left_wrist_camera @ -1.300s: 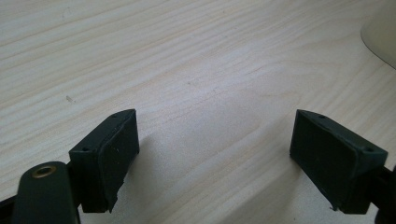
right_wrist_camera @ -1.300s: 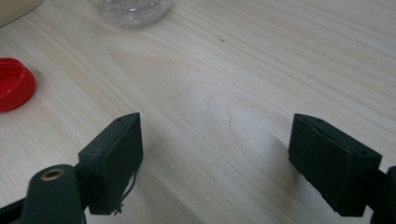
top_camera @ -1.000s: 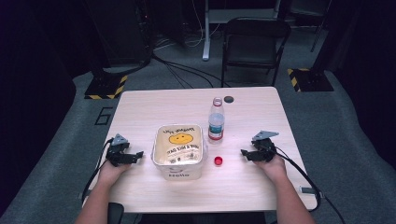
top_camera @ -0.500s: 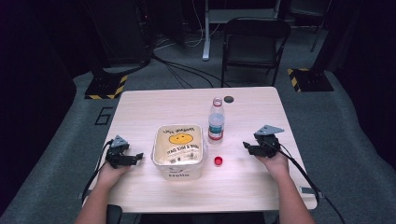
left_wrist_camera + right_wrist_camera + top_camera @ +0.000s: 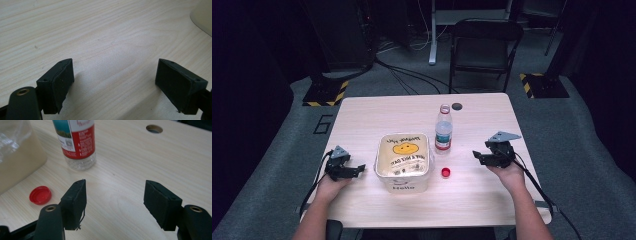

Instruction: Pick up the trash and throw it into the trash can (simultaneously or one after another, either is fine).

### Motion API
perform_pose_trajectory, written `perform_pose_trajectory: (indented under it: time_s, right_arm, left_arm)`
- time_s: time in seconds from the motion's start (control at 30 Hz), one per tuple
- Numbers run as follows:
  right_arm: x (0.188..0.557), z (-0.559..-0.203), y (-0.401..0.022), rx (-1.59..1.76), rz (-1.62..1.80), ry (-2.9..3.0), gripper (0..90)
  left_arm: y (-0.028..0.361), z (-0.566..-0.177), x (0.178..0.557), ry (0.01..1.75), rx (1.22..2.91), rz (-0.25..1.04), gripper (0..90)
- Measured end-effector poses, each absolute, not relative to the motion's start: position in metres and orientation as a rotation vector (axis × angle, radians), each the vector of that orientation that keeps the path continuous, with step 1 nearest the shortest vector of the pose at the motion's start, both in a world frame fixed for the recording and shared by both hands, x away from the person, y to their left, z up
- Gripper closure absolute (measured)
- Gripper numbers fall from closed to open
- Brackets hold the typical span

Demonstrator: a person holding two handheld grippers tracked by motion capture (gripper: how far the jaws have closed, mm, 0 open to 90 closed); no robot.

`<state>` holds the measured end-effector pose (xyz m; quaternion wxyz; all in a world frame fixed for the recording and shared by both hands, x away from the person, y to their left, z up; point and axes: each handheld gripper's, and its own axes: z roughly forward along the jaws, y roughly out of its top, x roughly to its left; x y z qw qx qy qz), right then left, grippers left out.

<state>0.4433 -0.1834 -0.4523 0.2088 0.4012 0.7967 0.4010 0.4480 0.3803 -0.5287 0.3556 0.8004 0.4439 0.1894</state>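
The clear plastic water bottle with a red and white label [image 5: 443,131] stands upright and uncapped near the middle of the pale wooden table [image 5: 482,200], just to the right of the cream-coloured square bin lined with a printed plastic bag [image 5: 404,159]. Its small red screw cap [image 5: 445,172] lies flat on the wood in front of it, apart from the bottle and close to the bin's right corner.

The right gripper [image 5: 478,156] hovers off the table to the right of both, its 2 jaws apart with nothing between them; they have just been widening a little. In the right gripper view the bottle [image 5: 77,142] and the cap [image 5: 40,195] lie ahead and to the left of the jaws. The left gripper [image 5: 357,170] sits low beside the bin's left wall, jaws also spread wide over bare wood.

The bottle looks light and thin-walled, so a hard squeeze would likely dent it or tip it; the labelled waist seems the firmest, least slippery place to grip. The cap is stiff, small and low, and probably best pinched across its ribbed rim from above.
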Motion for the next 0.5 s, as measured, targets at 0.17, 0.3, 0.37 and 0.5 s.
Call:
perform_pose_trajectory:
  time_s: [0.17,0.3,0.37,0.5]
  right_arm:
    - [0.441,-0.432,-0.179,1.092,1.082,2.204,30.2]
    - [0.442,-0.417,-0.17,1.067,1.082,2.214,29.1]
    - [0.443,-0.411,-0.165,1.06,1.093,2.215,28.6]
    - [0.444,-0.4,-0.158,1.053,1.144,2.217,27.5]
  left_arm:
    - [0.38,-0.529,0.448,1.145,2.061,0.493,15.2]
    - [0.38,-0.53,0.447,1.141,2.054,0.502,15.2]
    - [0.38,-0.529,0.447,1.142,2.057,0.493,15.2]
    - [0.38,-0.529,0.446,1.141,2.062,0.493,15.2]
